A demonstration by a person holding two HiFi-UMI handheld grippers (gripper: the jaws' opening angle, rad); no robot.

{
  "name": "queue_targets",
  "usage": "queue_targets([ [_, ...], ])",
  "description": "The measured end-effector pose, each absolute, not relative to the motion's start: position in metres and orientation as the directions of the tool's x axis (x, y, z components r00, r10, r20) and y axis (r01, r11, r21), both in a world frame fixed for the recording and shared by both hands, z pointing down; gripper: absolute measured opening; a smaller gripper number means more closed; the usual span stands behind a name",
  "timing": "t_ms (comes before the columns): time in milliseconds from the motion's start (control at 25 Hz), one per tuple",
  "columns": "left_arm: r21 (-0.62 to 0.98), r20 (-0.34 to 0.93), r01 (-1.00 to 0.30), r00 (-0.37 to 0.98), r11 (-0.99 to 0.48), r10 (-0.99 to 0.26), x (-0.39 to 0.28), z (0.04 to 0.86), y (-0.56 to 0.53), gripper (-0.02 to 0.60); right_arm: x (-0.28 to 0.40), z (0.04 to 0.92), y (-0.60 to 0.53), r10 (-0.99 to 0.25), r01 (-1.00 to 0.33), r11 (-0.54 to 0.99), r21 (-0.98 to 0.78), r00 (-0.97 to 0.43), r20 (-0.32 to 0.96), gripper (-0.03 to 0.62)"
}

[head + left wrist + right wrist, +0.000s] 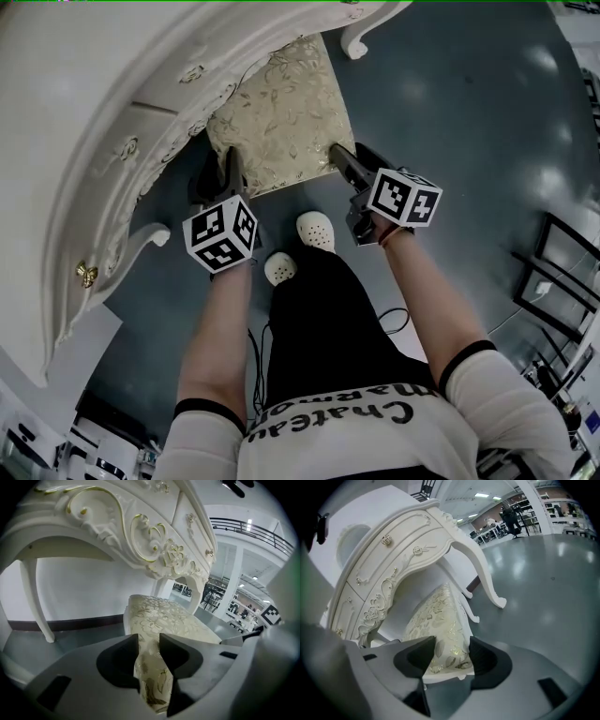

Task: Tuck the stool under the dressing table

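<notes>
The stool (281,117), with a cream floral cushion, stands on the dark floor, its far part under the white carved dressing table (112,122). My left gripper (228,159) is at the cushion's near left corner and my right gripper (339,155) at its near right corner. In the left gripper view the jaws (149,644) are shut on the corner of the stool (164,618), with fabric filling the gap. In the right gripper view the jaws (452,656) are shut on the other corner of the stool (440,620), below the dressing table (393,559).
One curved table leg (361,37) stands right of the stool and another (141,246) left of my left gripper. The person's white shoes (316,230) are just behind the stool. A cable (394,323) lies on the floor, and black frames (553,272) stand at the right.
</notes>
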State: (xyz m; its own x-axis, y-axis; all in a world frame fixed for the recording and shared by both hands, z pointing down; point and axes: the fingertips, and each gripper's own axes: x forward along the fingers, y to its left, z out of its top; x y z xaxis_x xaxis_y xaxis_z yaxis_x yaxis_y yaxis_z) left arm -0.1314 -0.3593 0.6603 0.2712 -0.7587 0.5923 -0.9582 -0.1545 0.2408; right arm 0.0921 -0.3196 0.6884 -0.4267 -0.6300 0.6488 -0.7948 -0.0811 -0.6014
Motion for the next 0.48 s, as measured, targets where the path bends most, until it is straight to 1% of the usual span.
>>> queue_targets([
  [160,0.226,0.590,-0.965,0.243,-0.132,-0.770,-0.144,0.657,-0.360,0.147,0.081,0.688,-0.347,-0.635,-0.800,-0.030,-0.599,-0.448,0.630,0.247],
  [320,0.244,0.590,-0.966,0.214,-0.081,-0.779,-0.158,0.656,-0.345,0.146,0.064,0.686,-0.371,-0.642,-0.796,-0.010,-0.606,-0.459,0.614,0.247],
  [480,0.266,0.589,-0.963,0.195,-0.039,-0.784,-0.173,0.654,-0.330,0.146,0.033,0.682,-0.382,-0.628,-0.780,0.013,-0.626,-0.493,0.602,0.246],
])
